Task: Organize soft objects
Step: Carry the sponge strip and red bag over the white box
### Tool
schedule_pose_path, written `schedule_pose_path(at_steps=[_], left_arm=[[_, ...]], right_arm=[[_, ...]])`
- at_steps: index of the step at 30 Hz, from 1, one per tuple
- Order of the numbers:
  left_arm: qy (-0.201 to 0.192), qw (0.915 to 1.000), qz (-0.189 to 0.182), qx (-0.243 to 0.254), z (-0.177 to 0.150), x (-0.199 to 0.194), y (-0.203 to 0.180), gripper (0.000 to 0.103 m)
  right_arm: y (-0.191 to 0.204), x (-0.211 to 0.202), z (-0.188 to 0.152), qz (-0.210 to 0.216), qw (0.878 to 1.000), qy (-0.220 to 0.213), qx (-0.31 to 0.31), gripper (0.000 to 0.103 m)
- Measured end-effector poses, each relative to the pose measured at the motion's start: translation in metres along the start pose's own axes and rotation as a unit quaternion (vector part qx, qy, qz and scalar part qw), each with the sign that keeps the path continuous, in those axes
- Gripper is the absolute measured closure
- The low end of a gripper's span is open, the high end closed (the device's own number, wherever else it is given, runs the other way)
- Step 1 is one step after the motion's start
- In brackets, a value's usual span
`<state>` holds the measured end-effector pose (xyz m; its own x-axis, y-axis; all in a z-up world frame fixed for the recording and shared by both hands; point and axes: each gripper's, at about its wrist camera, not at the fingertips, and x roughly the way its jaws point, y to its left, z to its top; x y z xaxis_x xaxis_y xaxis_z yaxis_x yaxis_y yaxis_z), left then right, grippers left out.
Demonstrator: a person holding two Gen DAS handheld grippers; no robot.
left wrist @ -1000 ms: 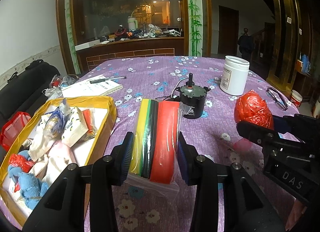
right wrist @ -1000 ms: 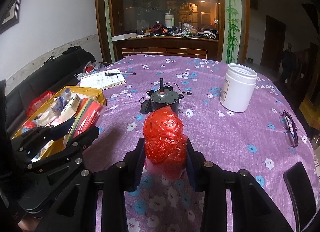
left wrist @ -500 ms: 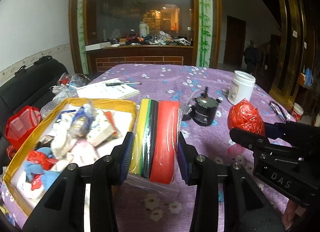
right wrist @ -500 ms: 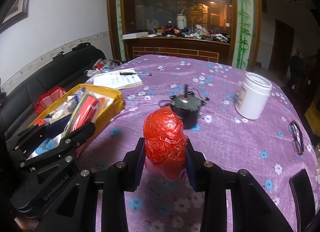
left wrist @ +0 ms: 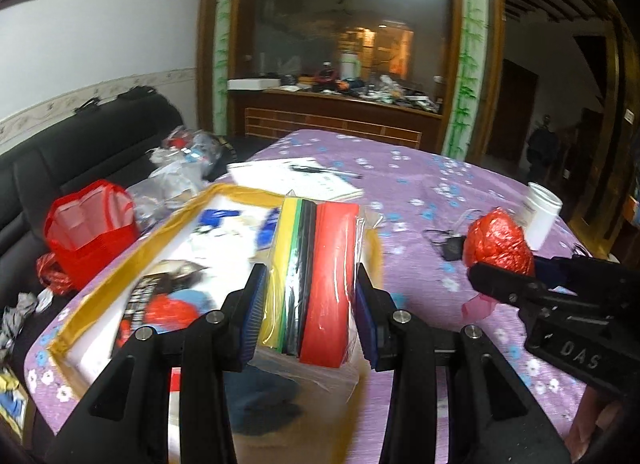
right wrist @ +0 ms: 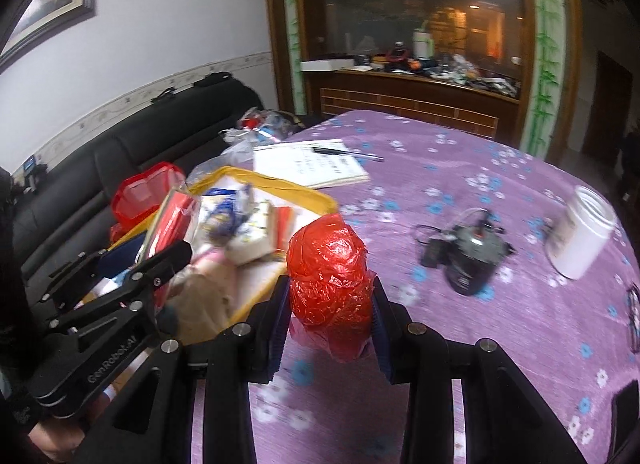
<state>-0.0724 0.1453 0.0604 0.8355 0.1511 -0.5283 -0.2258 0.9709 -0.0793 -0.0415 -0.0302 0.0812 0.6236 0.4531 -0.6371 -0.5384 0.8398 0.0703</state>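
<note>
Both tongs loaded beside the yellow tray

The yellow tray point(left wrist: 100, 300) sits at the counter's point(left wrist: 420, 192) left edge; left tongs point(left wrist: 308, 312) clamp a bagged foam-sheet pack point(left wrist: 316, 272) above it, right tongs point(right wrist: 330, 314) pinch a crumpled red plastic bundle point(right wrist: 330, 276) over the counter.

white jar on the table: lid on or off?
Off. The white jar shows an open mouth with a bare rim in the right wrist view, and no lid is visible on it. Whether anything is inside cannot be told.
</note>
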Motion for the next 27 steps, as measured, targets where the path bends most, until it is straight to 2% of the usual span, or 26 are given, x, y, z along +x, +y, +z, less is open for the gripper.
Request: schedule_pose_path(at_steps=[5,10,17,27], left_arm=[[0.008,0.9991,0.035,-0.024,-0.005,0.001,0.045,0.064],[0.032,0.9981,0.045,-0.028,-0.014,0.012,0.061,0.064],[0.046,0.9976,0.049,-0.018,-0.020,0.020,0.061,0.064],[0.042,0.9969,0.067,-0.003,-0.024,0.020,0.059,0.064]], right_arm=[[0.031,0.013,0.013,0.039,0.999,0.008,-0.018,0.066],[0.060,0.037,0.022,0.080,0.996,0.028,-0.031,0.065],[0.080,0.073,0.020,0.098,0.993,0.061,-0.030,0.065],[0.083,0.108,0.021,0.093,0.992,0.087,-0.019,0.065]])
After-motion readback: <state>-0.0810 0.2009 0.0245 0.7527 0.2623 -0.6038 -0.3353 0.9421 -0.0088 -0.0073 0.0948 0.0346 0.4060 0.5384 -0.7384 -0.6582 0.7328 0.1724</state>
